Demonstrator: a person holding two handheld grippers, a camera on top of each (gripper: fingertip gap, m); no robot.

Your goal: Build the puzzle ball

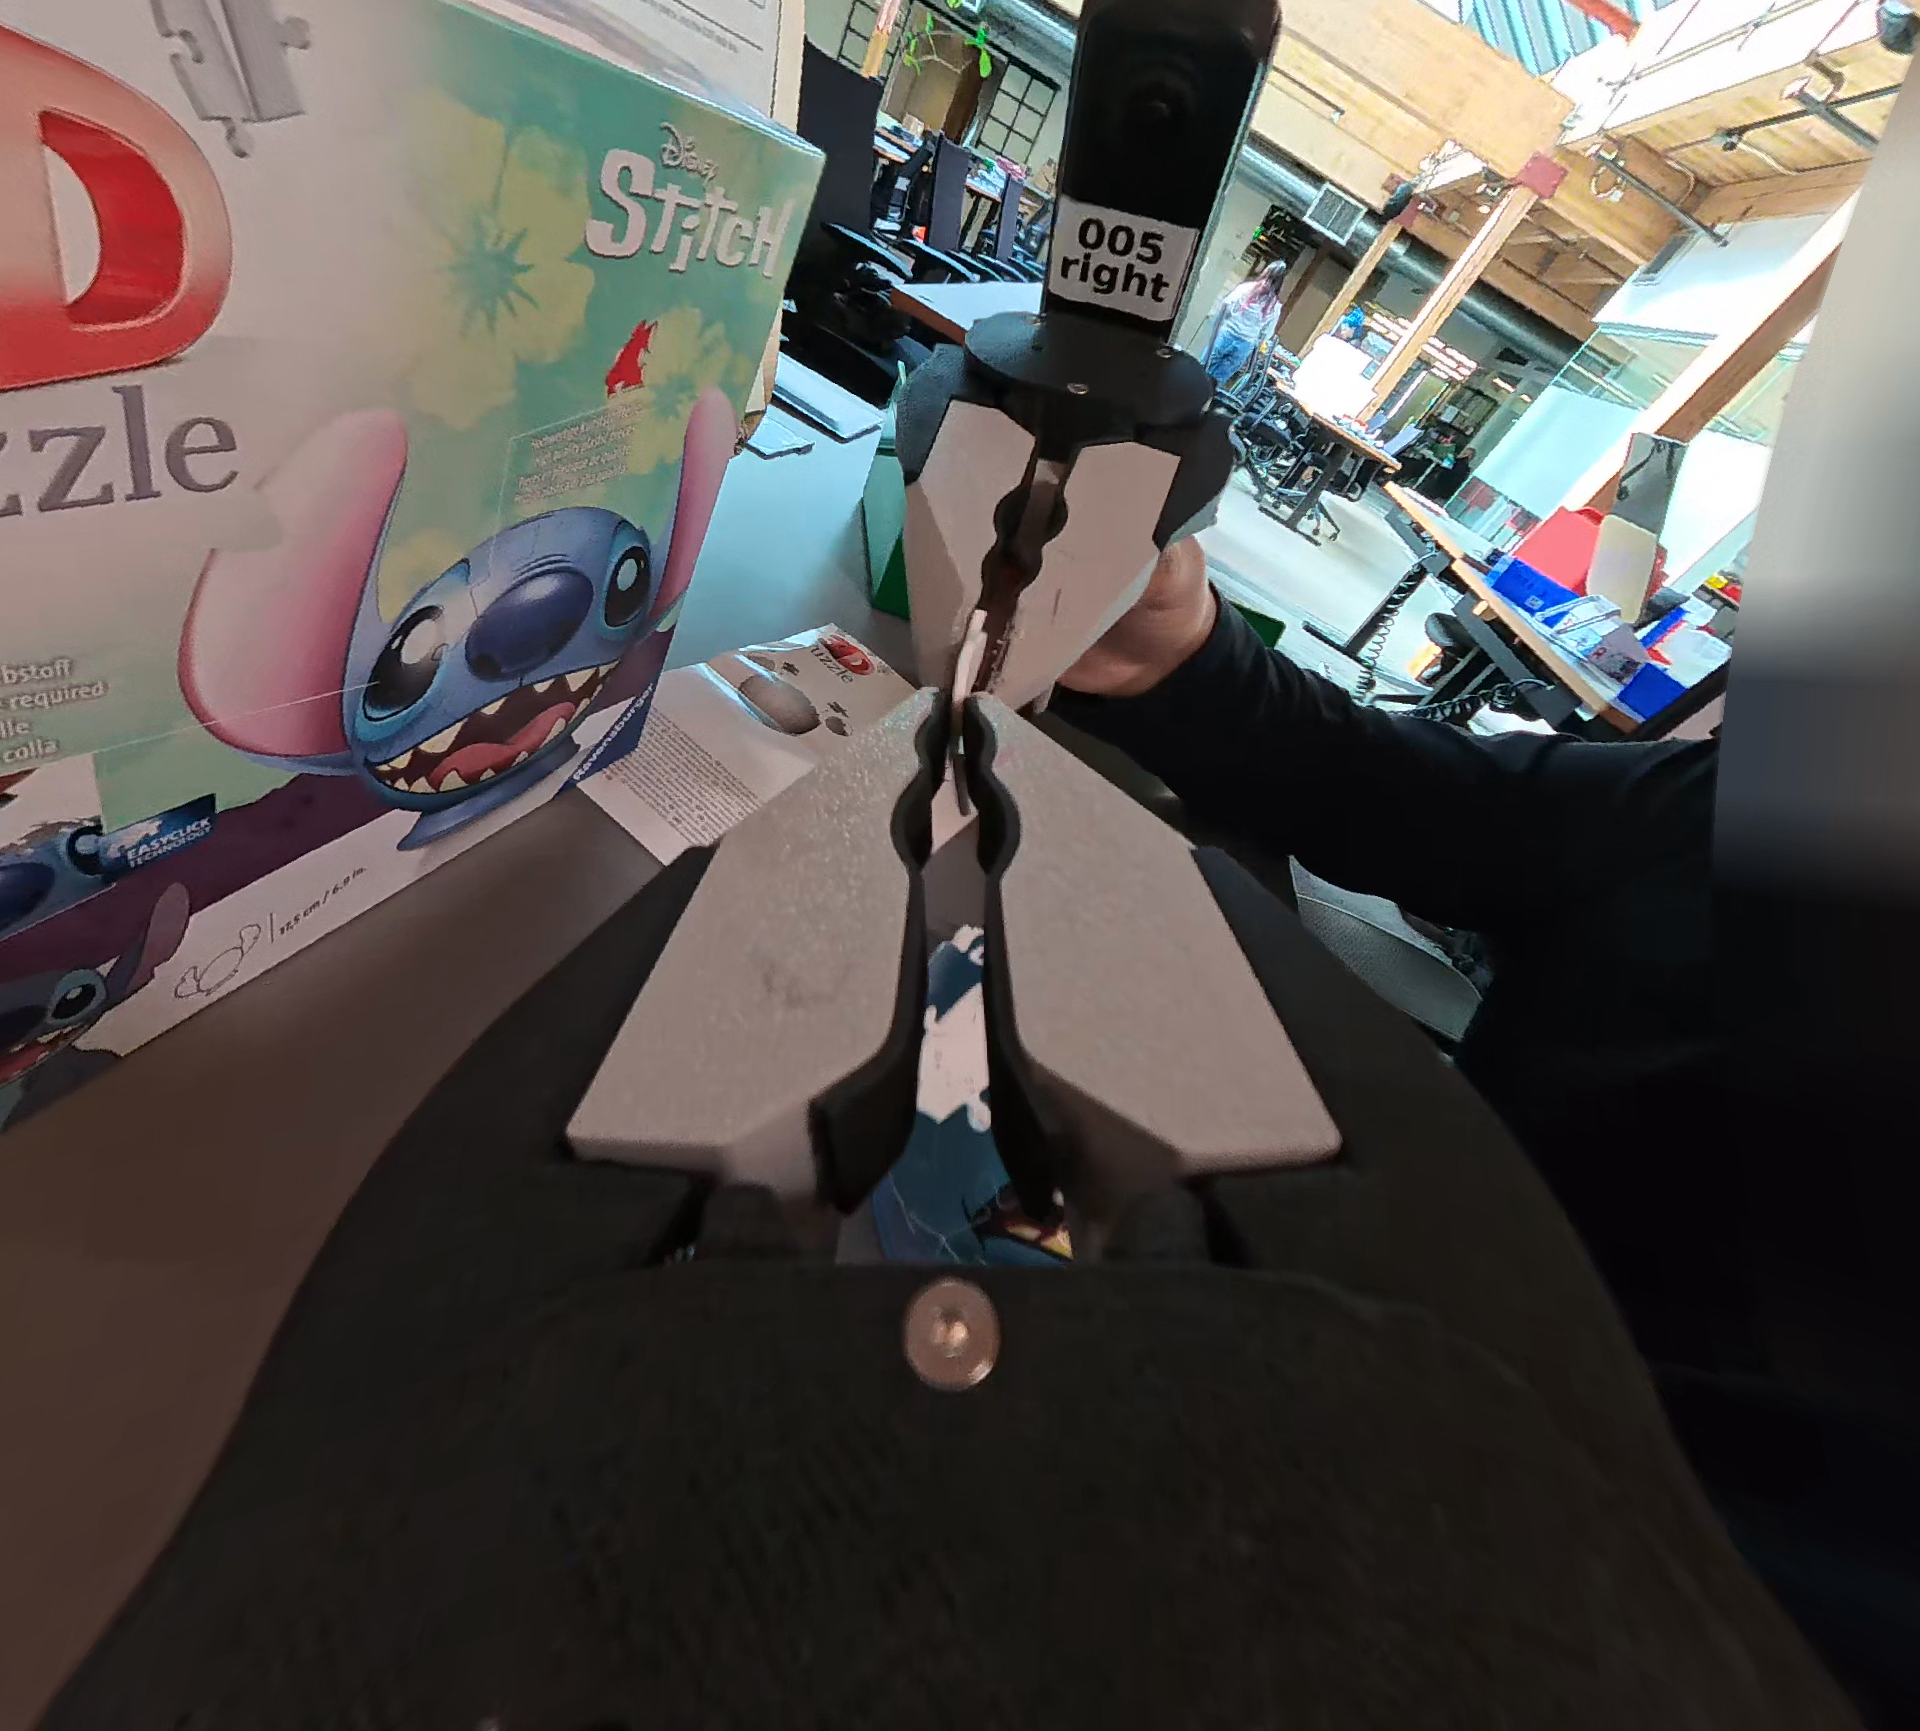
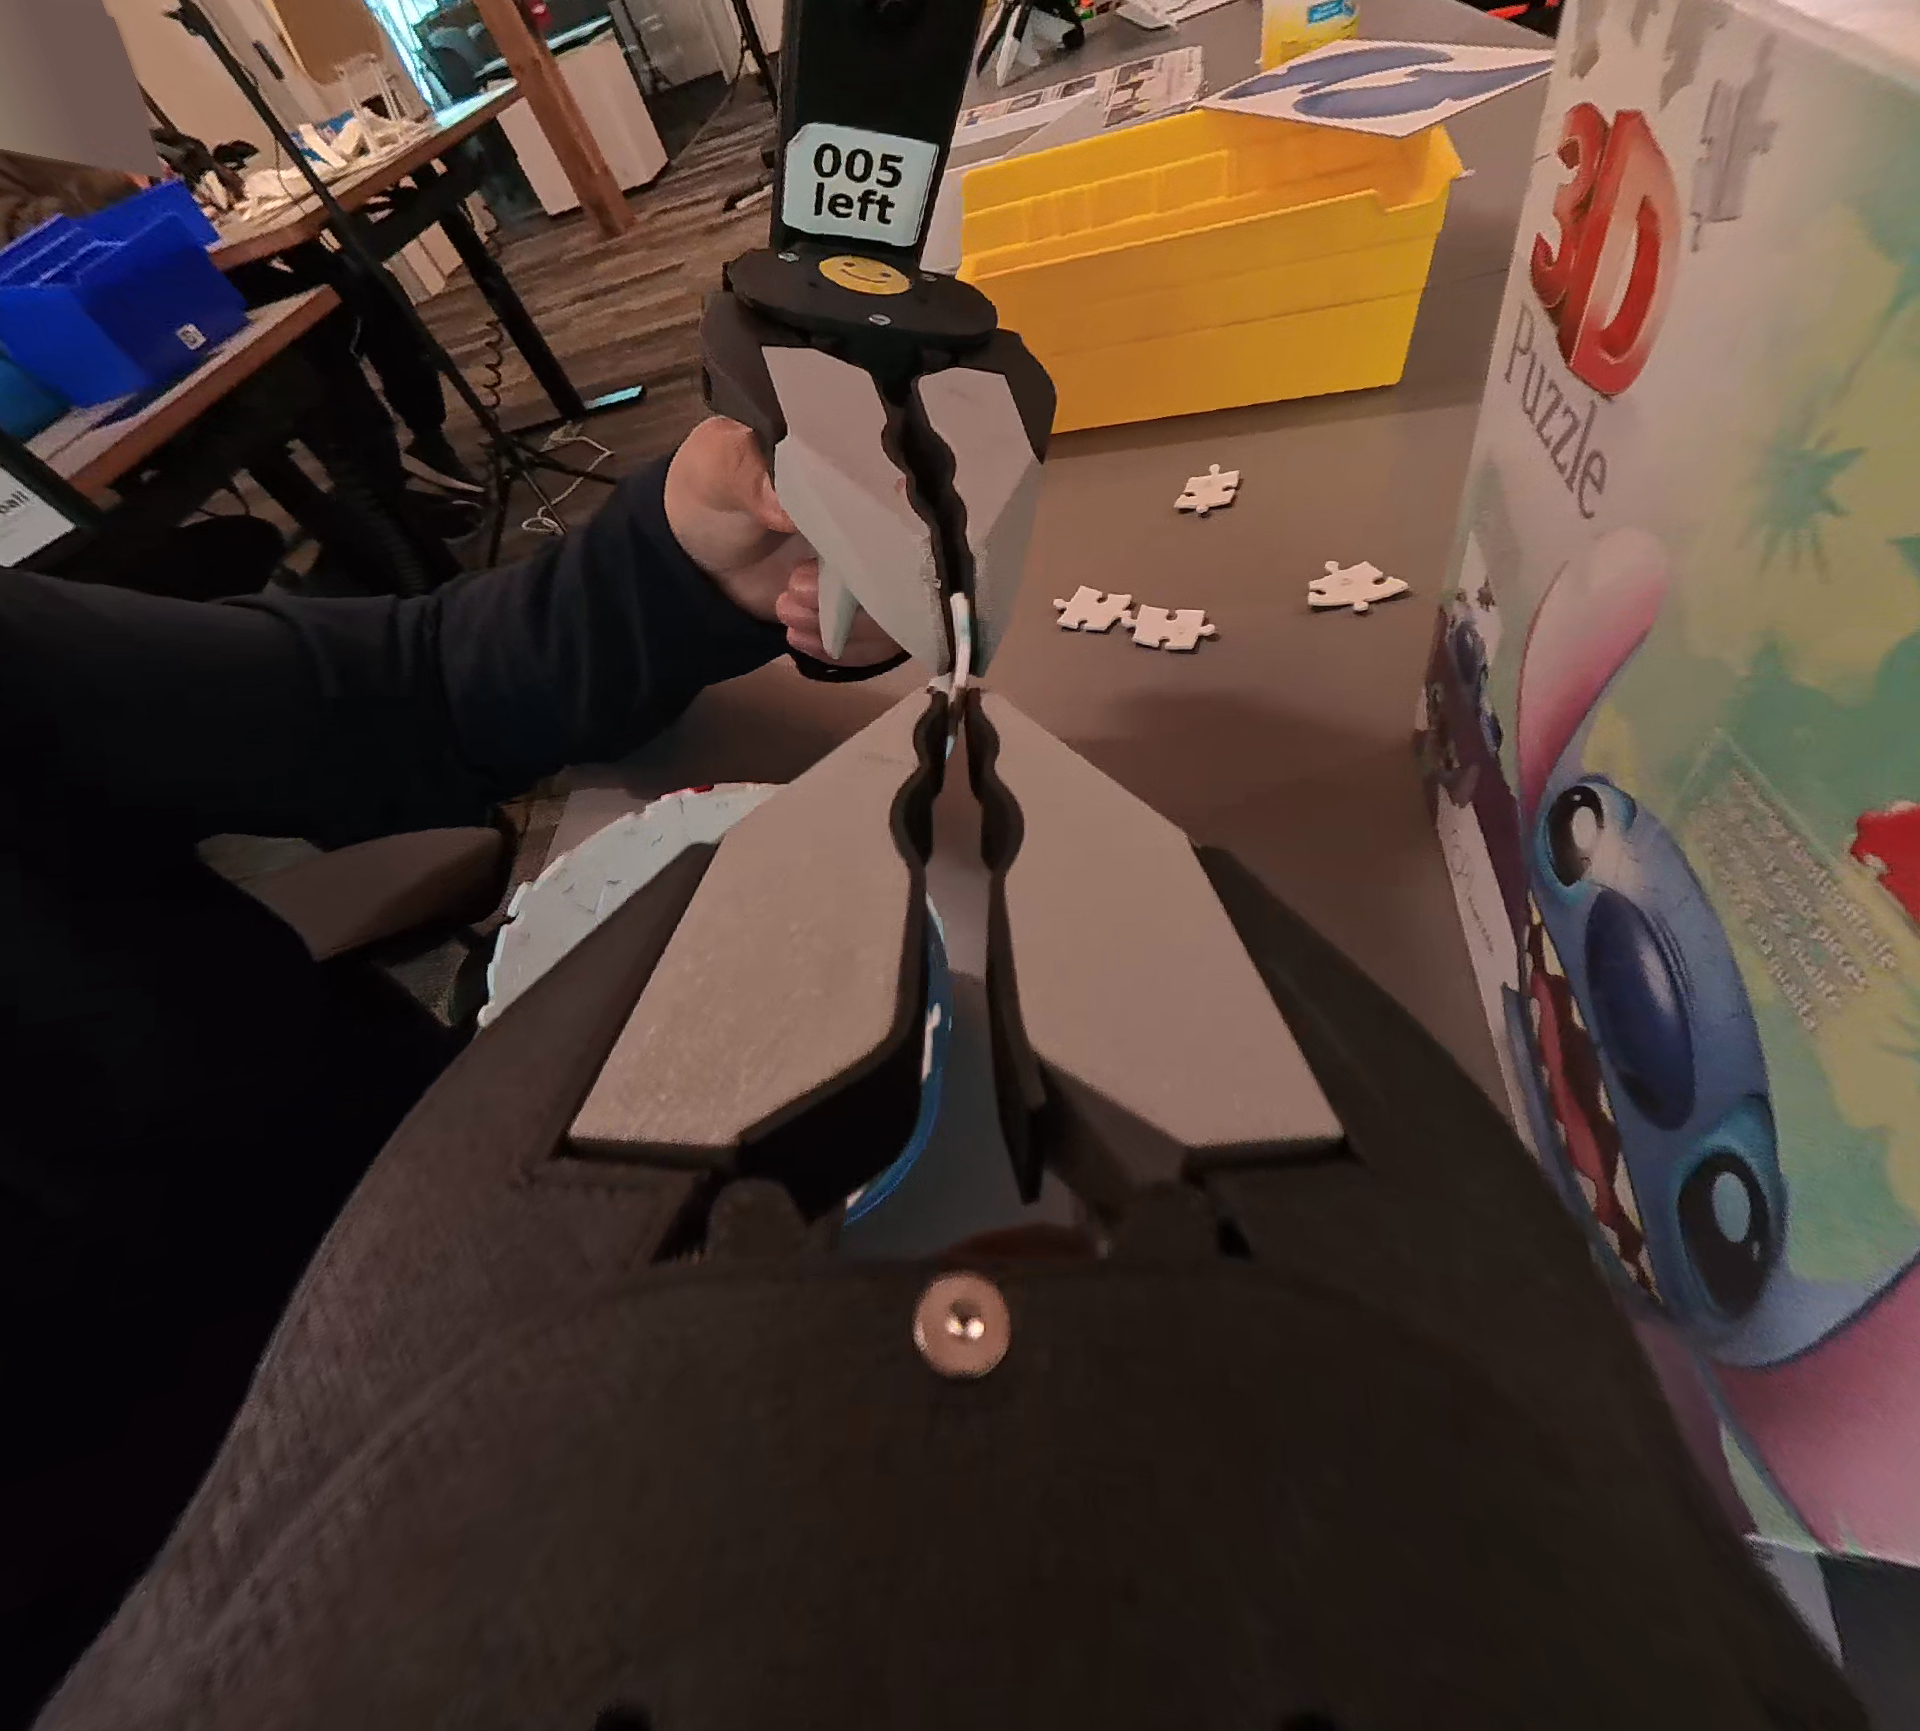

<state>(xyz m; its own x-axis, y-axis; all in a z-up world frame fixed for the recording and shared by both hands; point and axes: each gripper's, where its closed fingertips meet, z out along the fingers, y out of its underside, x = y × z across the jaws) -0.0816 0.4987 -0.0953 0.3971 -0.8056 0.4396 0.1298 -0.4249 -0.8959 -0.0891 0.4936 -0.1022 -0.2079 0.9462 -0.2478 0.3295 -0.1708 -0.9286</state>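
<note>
A: Left two-finger gripper with grey pads and black ridged inner faces (image 1: 958, 725): clamped on a thin white puzzle piece (image 1: 954, 782), edge-on at the fingertips.

B: Right gripper of the same build (image 1: 987, 642): likewise closed on a second white puzzle piece (image 1: 975, 642), tip to tip with the first, apparently touching, above the grey tabletop (image 2: 1247, 746).

A: Partly built white puzzle ball (image 2: 613, 860): low beside the right gripper, half hidden. Loose white pieces (image 2: 1132, 619): flat on the table, well apart from the illustrated cardboard puzzle box (image 2: 1704, 642).

B: Likely hazards: tabs misaligned under pressure, hence bending or a piece popping free; thin grip near the tips, hence slipping or twisting.
</note>
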